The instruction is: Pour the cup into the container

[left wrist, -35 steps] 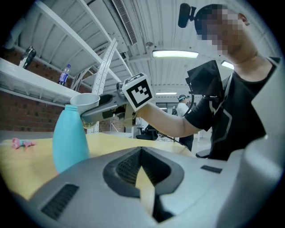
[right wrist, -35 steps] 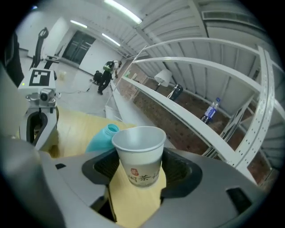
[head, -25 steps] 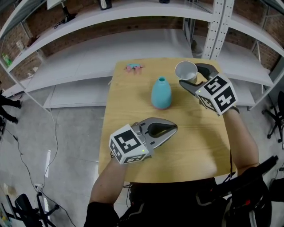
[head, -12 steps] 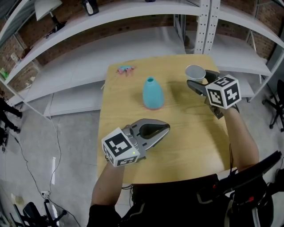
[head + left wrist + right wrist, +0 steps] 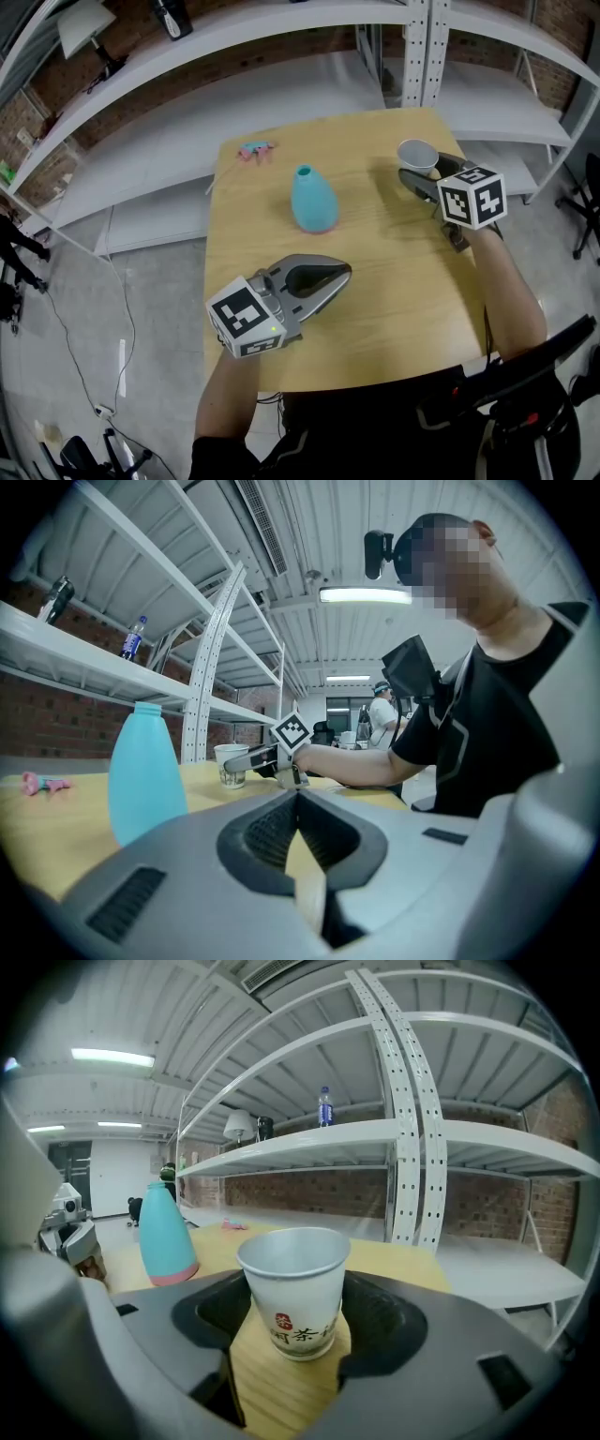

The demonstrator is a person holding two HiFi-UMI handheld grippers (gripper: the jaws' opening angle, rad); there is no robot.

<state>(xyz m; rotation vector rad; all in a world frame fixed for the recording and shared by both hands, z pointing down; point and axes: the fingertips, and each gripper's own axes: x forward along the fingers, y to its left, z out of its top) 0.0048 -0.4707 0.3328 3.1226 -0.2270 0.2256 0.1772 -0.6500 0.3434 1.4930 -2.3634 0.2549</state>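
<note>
A white paper cup with red print stands upright on the wooden table near its far right corner. My right gripper is shut on the cup, one jaw on each side, and the cup's base rests on the wood. The light blue bottle-shaped container with a narrow open neck stands at the table's far middle, well left of the cup. My left gripper is shut and empty over the near middle of the table, pointing toward the container.
A small pink object lies at the far left of the table. White metal shelving runs behind the table, with an upright post just beyond the cup. The table's right edge is close to the cup.
The right gripper has carried the cup down and to the right, from a raised spot nearer the container to the tabletop. The left gripper has hardly moved.
</note>
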